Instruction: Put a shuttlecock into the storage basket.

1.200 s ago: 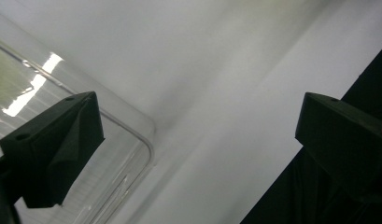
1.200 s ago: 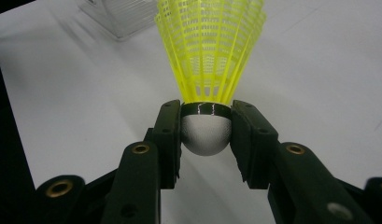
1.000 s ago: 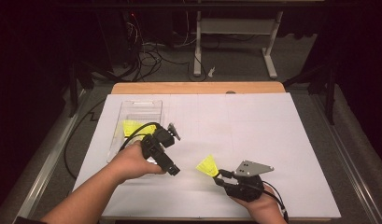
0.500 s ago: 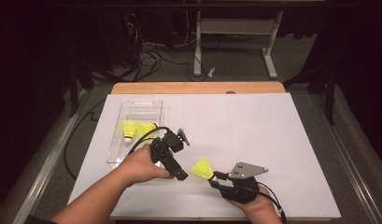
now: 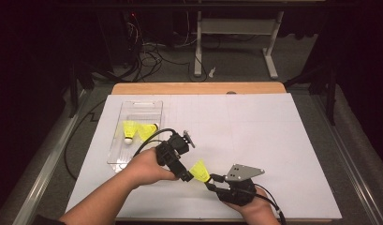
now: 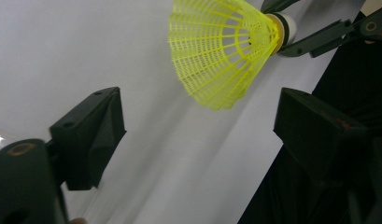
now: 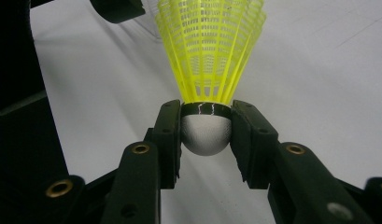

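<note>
A yellow plastic shuttlecock (image 5: pixel 200 169) is held above the white table, its white cork pinched by my right gripper (image 5: pixel 211 179), which is shut on it. In the right gripper view both pads clamp the cork (image 7: pixel 206 133) and the skirt (image 7: pixel 209 51) fans upward. My left gripper (image 5: pixel 187 173) has come in from the left, beside the skirt. In the left gripper view the skirt (image 6: pixel 221 51) hangs just beyond the open left gripper (image 6: pixel 202 121). Its jaws have just been closing and touch nothing.
A clear plastic tray (image 5: pixel 138 105) lies at the table's left with two more yellow shuttlecocks (image 5: pixel 137 131) in it. White paper (image 5: pixel 264 136) covers the table. A wooden edge (image 5: pixel 198 88) runs along the back, with cables and a stand on the floor beyond.
My left gripper has edged right from beside the tray until it is next to the shuttlecock's skirt. The right gripper and its shuttlecock have barely moved.
</note>
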Tool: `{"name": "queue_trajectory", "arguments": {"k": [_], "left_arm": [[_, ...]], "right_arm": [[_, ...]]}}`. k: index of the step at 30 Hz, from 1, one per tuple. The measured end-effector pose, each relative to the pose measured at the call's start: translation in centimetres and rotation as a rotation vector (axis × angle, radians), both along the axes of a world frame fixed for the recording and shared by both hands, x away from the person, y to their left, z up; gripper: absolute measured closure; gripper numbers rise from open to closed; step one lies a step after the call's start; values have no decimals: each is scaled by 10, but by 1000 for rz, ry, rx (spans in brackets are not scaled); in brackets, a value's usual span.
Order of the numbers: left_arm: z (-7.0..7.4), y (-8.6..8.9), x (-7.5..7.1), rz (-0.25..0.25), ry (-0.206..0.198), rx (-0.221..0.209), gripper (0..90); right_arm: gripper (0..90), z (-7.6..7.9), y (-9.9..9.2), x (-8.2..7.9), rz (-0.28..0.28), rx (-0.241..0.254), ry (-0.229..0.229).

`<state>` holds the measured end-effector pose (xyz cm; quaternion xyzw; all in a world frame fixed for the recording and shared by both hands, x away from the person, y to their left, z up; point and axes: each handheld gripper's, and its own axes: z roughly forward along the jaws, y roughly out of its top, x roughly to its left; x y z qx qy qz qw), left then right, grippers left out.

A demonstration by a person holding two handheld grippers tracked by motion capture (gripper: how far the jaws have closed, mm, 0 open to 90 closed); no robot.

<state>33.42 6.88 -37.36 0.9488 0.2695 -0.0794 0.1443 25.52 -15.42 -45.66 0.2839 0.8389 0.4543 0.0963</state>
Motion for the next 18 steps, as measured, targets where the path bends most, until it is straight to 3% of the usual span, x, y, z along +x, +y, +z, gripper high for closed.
{"name": "queue_trajectory", "arguments": {"k": [7, 18], "left_arm": [[-1, -1, -1, -33, 23, -21, 392], [-3, -7, -2, -63, 32, -14, 541]], "right_arm": [[661, -1, 1, 0, 5, -7, -2], [660, -2, 4, 0, 11, -14, 2]]}}
